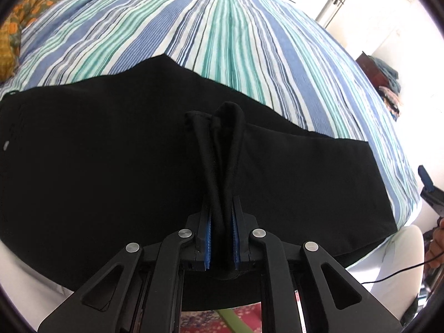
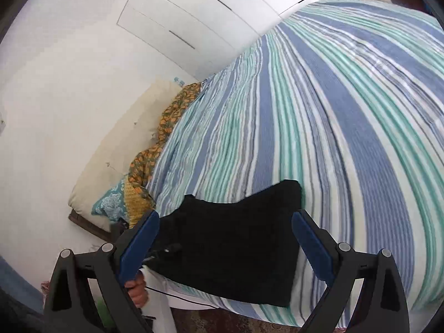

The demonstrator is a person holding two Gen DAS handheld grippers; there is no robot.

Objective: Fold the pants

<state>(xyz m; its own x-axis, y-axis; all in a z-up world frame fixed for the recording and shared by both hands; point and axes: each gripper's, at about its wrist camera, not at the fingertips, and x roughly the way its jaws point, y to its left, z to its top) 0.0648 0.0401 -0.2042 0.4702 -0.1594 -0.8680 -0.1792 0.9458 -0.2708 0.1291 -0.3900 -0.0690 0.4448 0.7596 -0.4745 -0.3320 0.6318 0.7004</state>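
On the striped bed cover point(image 1: 249, 27), black pants point(image 1: 83, 166) are spread; a fabric fold is pinched by the left gripper point(image 1: 222, 208), while the right gripper point(image 2: 224, 238) is held spread above them.

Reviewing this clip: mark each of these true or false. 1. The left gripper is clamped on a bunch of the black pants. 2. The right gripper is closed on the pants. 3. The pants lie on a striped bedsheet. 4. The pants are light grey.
1. True. The left gripper has its blue pads shut on a raised pinch of the black pants.
2. False. The right gripper stands wide open, with nothing pressed between its pads; the pants only show beyond it.
3. True. They lie on a blue, green and white striped bedsheet.
4. False. The pants are black.
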